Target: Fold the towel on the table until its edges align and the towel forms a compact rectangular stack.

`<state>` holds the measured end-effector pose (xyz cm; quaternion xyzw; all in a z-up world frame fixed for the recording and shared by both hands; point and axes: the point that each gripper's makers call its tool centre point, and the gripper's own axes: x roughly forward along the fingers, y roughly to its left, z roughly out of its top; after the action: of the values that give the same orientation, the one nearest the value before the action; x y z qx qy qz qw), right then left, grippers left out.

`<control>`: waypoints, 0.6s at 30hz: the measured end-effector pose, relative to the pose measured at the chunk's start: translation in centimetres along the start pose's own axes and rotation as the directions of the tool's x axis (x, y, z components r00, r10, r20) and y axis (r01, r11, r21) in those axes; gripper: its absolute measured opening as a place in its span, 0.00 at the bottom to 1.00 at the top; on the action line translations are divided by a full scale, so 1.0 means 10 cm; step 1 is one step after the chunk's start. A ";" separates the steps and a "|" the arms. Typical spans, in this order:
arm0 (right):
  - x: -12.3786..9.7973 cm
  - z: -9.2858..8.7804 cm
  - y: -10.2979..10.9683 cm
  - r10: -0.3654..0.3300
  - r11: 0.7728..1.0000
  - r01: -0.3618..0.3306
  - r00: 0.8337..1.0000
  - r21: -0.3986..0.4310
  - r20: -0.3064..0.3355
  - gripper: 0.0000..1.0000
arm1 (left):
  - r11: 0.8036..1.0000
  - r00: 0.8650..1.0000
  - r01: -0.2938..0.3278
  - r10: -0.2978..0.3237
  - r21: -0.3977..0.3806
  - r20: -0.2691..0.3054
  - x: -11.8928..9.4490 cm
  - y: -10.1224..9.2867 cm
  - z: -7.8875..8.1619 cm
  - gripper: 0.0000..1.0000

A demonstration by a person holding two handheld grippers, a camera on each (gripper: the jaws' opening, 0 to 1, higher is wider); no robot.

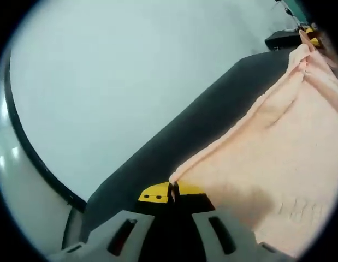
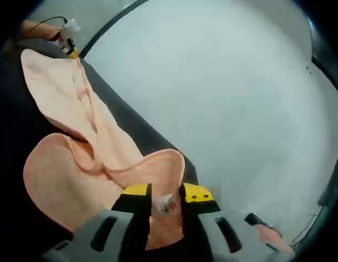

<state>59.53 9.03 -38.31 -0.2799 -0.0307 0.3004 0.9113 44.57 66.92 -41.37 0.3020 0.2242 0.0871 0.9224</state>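
Overhead, little stood around the work: in the left gripper view a dark box-like object [image 1: 282, 38] sat at the far end of the table, too blurred to identify, and in the right gripper view a person's hand [image 2: 35, 28] showed behind the far gripper. Nothing blocked the towel itself.

The left gripper [image 1: 172, 192] had its yellow-tipped jaws pressed together on a corner of the pink towel [image 1: 278, 158], which ran away from it in a taut, bunched edge toward the other gripper [image 1: 306, 37] at the upper right of that view. The cloth hung lifted above the dark table [image 1: 179, 136].

In the right gripper view, the right gripper [image 2: 165, 195] was clamped on the opposite corner, a small white label visible between its jaws. The towel [image 2: 76, 142] drooped from there in soft loops and stretched up to the left gripper [image 2: 67, 41] at the upper left, where its far corner was held.

The table [image 2: 130, 128] was black, with a straight edge. Beyond it lay a pale grey floor [image 2: 223, 98], bordered by a dark curved line [image 1: 27, 142] in the left gripper view.
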 end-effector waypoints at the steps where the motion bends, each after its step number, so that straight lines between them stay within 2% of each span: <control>1: 0.02 0.02 -0.05 0.006 0.998 -0.007 1.000 0.058 0.020 0.19 | 1.000 1.000 0.001 -0.001 0.000 -0.002 0.00 -0.01 0.00 0.00; 2: 0.04 0.01 -0.10 0.018 0.994 -0.020 1.000 0.108 0.016 0.20 | 1.000 1.000 0.005 -0.005 0.000 -0.001 0.02 -0.03 -0.02 0.00; 3: 0.07 -0.01 -0.14 0.024 0.992 -0.026 1.000 0.121 0.014 0.23 | 1.000 1.000 0.005 -0.005 -0.002 -0.001 0.03 -0.03 -0.03 0.00; 5: 0.12 0.01 -0.21 0.040 0.993 -0.042 0.999 0.114 0.023 0.26 | 0.998 1.000 -0.005 0.006 -0.069 0.022 0.05 -0.03 -0.04 0.00; 8: 0.21 -0.05 -0.31 0.038 0.982 -0.039 0.999 0.182 0.012 0.22 | 0.995 0.999 -0.006 0.011 -0.099 0.043 0.05 -0.10 -0.05 0.00; 9: 0.24 -0.06 -0.27 0.060 0.977 -0.062 0.998 0.205 0.014 0.15 | 0.994 0.999 -0.002 0.008 -0.111 0.047 0.05 -0.13 -0.06 0.00; 10: 0.26 -0.09 -0.21 0.102 0.975 -0.100 0.995 0.199 0.001 0.01 | 0.993 0.999 0.005 0.001 -0.118 0.052 0.07 -0.16 -0.08 0.00; 11: 0.25 -0.06 -0.18 0.112 0.975 -0.112 0.994 0.192 0.013 0.01 | 0.993 0.999 0.007 -0.001 -0.119 0.051 0.08 -0.18 -0.10 0.00; 12: 0.26 0.04 -0.23 0.085 0.969 -0.097 0.994 0.226 0.064 0.00 | 0.994 0.999 0.011 -0.006 -0.111 0.050 0.08 -0.20 -0.11 0.00; 13: 0.24 0.14 -0.22 0.102 0.950 -0.132 0.988 0.284 0.117 0.00 | 0.995 0.999 0.010 -0.005 -0.101 0.046 0.07 -0.20 -0.11 0.00; 15: 0.20 0.34 -0.33 0.093 0.886 -0.178 0.973 0.428 0.212 0.00 | 0.995 0.999 0.000 0.005 -0.099 0.049 0.04 -0.13 -0.09 0.00; 16: 0.19 0.40 -0.43 0.062 0.857 -0.177 0.968 0.483 0.244 0.00 | 0.995 0.999 -0.007 0.012 -0.104 0.052 0.04 -0.07 -0.07 0.00; 18: 0.23 0.45 -0.67 -0.009 0.825 -0.138 0.966 0.548 0.257 0.00 | 0.994 0.999 -0.007 0.013 -0.113 0.052 0.02 -0.02 -0.03 0.00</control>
<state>63.99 8.08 -31.21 0.0390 -0.0452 0.3596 0.9312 44.60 66.98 -41.82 0.2526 0.1929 0.0963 0.9432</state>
